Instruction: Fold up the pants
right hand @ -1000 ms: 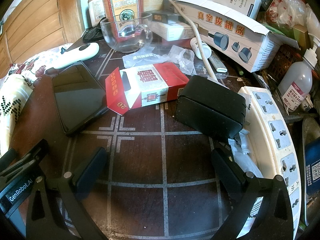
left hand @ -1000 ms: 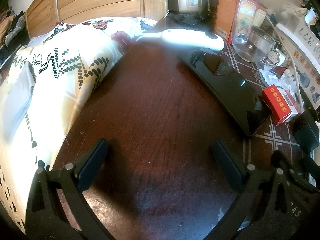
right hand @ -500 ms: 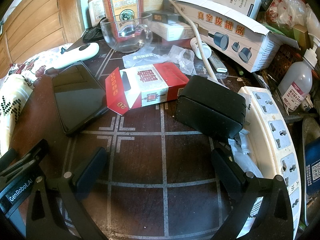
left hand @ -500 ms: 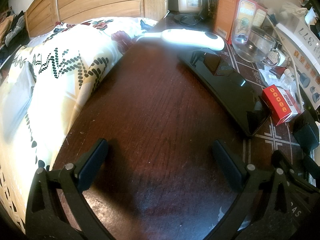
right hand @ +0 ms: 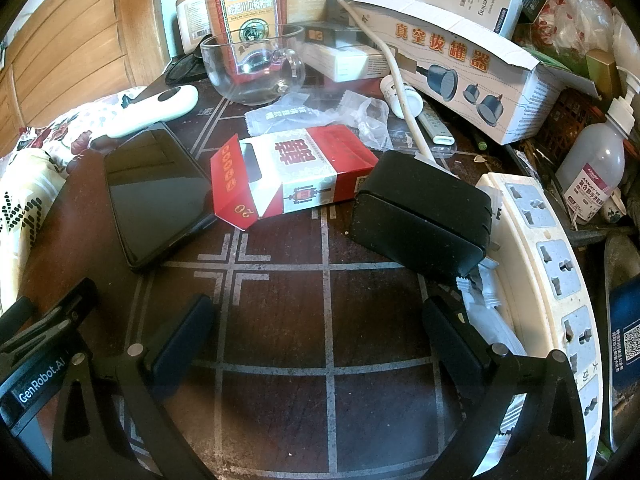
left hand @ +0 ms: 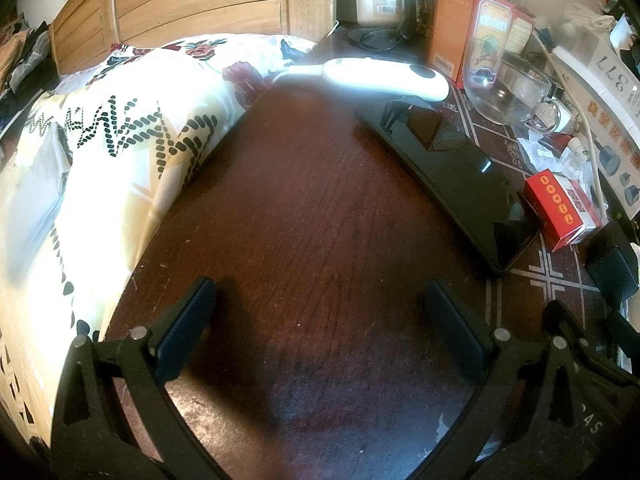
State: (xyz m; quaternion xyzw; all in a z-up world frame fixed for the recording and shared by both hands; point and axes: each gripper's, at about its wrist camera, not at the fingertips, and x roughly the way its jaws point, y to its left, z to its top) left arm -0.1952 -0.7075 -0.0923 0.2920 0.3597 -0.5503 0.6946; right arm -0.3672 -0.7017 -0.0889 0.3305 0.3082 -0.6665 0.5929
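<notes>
Both wrist cameras sit low, close over the desk (left hand: 312, 208). Left faces the bed (left hand: 100, 168). Both catch the phone (left hand: 460, 176).

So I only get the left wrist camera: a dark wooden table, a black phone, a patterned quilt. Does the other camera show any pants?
Observer: None there either. The open right gripper faces bare dark wooden table inlaid with pale lines.
Operator: What is the dark thing past the red box at my right edge?
Observer: A black rectangular power adapter, right beside a long cream power strip.
Operator: Is the red box closed?
Observer: No. The red-and-white cardboard box lies on its side, its end flap open toward the flat black phone.
</notes>
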